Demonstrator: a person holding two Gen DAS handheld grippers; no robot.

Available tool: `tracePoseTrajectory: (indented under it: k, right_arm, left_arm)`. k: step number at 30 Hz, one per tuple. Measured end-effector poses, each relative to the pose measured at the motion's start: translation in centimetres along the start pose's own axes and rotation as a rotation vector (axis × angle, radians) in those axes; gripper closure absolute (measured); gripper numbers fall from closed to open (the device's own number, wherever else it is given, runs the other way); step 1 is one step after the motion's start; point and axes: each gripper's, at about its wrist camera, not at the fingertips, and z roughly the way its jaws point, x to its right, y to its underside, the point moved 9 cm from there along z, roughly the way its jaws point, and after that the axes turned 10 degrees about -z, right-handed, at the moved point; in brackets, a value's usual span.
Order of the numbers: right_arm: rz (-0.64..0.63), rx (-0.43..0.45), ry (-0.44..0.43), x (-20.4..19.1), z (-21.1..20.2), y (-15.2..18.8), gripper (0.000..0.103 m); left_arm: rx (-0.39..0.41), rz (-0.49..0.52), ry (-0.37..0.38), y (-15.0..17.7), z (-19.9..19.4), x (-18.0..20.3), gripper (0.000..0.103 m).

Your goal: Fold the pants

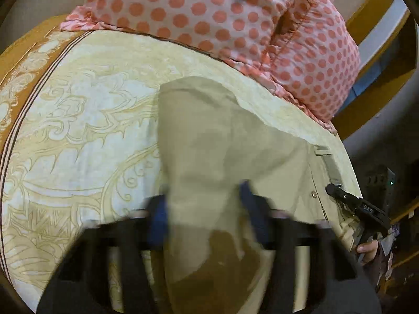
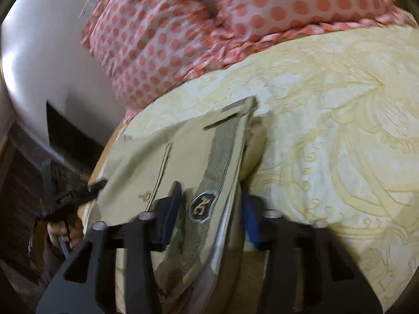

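Khaki pants (image 1: 220, 141) lie on a cream patterned bedspread (image 1: 86, 120). My left gripper (image 1: 204, 204) has its blue-padded fingers on either side of a raised fold of the pants cloth and is shut on it. My right gripper (image 2: 212, 209) is shut on the waistband (image 2: 222, 144), with the dark badge label (image 2: 203, 206) between its fingers. In the left wrist view the right gripper (image 1: 337, 192) shows at the right, at the waistband near a button. In the right wrist view the other gripper (image 2: 94, 187) shows at the left edge of the pants (image 2: 146, 141).
A pink pillow with coral dots (image 1: 222, 13) lies at the far side of the bed, also in the right wrist view (image 2: 183, 26). The bed's edge and a dark floor area (image 1: 379, 157) are to the right. A pale wall (image 2: 44, 65) stands left.
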Motion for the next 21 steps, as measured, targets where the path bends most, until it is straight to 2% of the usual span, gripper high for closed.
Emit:
tracePoseTrajectory:
  k: [1,3,5,8,11,14,16,17,18,19,20,21]
  right_arm:
    - [0.001,0.002,-0.021,-0.2,-0.2,-0.3,0.085]
    - [-0.007,0.014,-0.052,-0.5,-0.5,-1.4,0.087]
    - [-0.054,0.028,-0.045,-0.9,-0.8,-3.5,0.088]
    - [-0.109,0.081,0.013,-0.6,-0.8,-7.6,0.091]
    - [-0.076,0.147,0.068,1.9,-0.4,-12.0,0.093]
    - [-0.073,0.137,0.196,5.3,1.5,-14.1,0.09]
    - [-0.055,0.03,0.309,7.4,2.8,-13.6,0.079]
    - [-0.043,0.013,0.325,7.7,2.5,-13.3,0.077]
    - [-0.046,0.037,0.326,7.4,1.6,-13.3,0.076]
    - [-0.063,0.101,0.311,6.6,0.1,-13.5,0.064]
    - [-0.072,0.144,0.267,5.5,-0.9,-13.6,0.052]
    - [-0.081,0.173,0.174,3.7,-1.7,-13.4,0.028]
  left_arm:
    - [-0.011,0.002,0.015,-0.2,-0.1,0.2,0.095]
    - [-0.014,0.026,0.014,-0.7,-0.3,0.7,0.096]
    - [0.001,0.077,-0.009,-1.8,0.0,1.9,0.096]
    - [0.062,0.144,-0.033,-5.9,1.6,4.6,0.096]
    - [0.126,0.152,-0.06,-10.1,4.0,6.2,0.096]
    - [0.136,0.139,-0.16,-13.5,8.3,6.0,0.089]
    - [0.119,0.126,-0.214,-13.7,9.1,5.4,0.075]
    - [0.146,0.134,-0.225,-13.7,8.1,5.4,0.074]
    - [0.187,0.154,-0.235,-13.5,6.9,5.5,0.071]
    - [0.226,0.177,-0.232,-13.2,5.5,5.7,0.061]
    - [0.254,0.191,-0.204,-12.7,4.2,6.1,0.058]
    - [0.252,0.191,-0.127,-11.6,3.0,7.0,0.054]
